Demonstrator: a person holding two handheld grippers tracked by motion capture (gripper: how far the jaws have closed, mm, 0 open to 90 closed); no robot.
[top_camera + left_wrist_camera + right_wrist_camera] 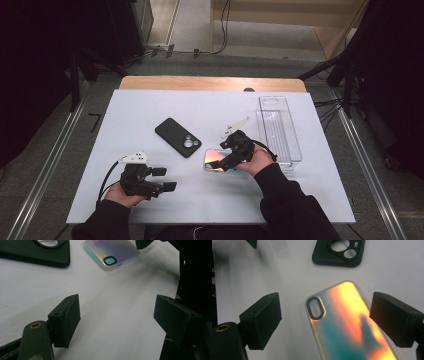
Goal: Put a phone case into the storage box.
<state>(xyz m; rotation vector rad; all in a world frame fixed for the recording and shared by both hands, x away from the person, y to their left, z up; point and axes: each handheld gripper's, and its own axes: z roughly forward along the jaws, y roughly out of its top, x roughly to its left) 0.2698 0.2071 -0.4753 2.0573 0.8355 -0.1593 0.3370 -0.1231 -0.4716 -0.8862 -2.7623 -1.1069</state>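
Hovering right gripper, jaws spread, gripping nothing, over the iridescent glossy phone case on the white table | right gripper view catches orange-teal sheen and oval camera cutout; high view adds clear plastic bin | left gripper open, empty.

Black sleeves cover both forearms; each black tool has blocky jaws, a trailing cable and brass-ringed screw holes.
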